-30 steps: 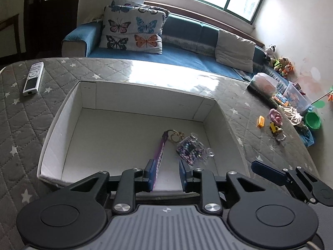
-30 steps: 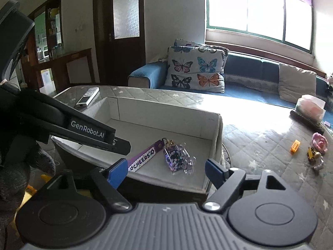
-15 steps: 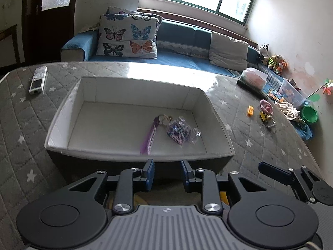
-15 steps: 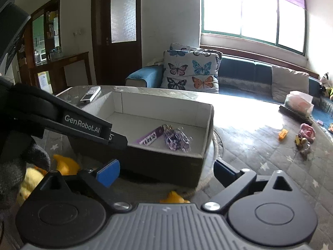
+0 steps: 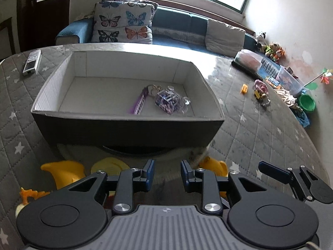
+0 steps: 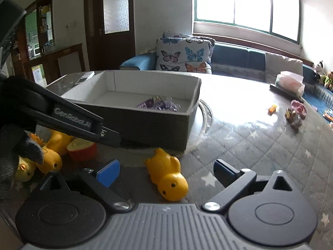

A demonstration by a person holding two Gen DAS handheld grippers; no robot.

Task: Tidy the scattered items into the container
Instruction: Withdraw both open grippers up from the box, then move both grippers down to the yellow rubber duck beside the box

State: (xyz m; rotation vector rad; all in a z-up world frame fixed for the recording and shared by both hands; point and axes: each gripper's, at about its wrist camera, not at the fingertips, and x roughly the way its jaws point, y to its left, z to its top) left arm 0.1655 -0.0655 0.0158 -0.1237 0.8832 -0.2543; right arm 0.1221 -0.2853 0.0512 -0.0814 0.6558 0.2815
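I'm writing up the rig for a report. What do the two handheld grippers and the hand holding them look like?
Both grippers share one build: a ribbed grey body, two round black discs, black linkage arms with silver screws, and blue finger pads. The left gripper and right gripper match in this. In the right wrist view the left gripper's black side bar reads "GenRobot.AI" in white. The hand beside it wears a dark grey knit glove.

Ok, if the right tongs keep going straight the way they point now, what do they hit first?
Most likely the yellow rubber duck, lying on its side between the open right tongs, short of the box. Depth is hard to judge through the fisheye.
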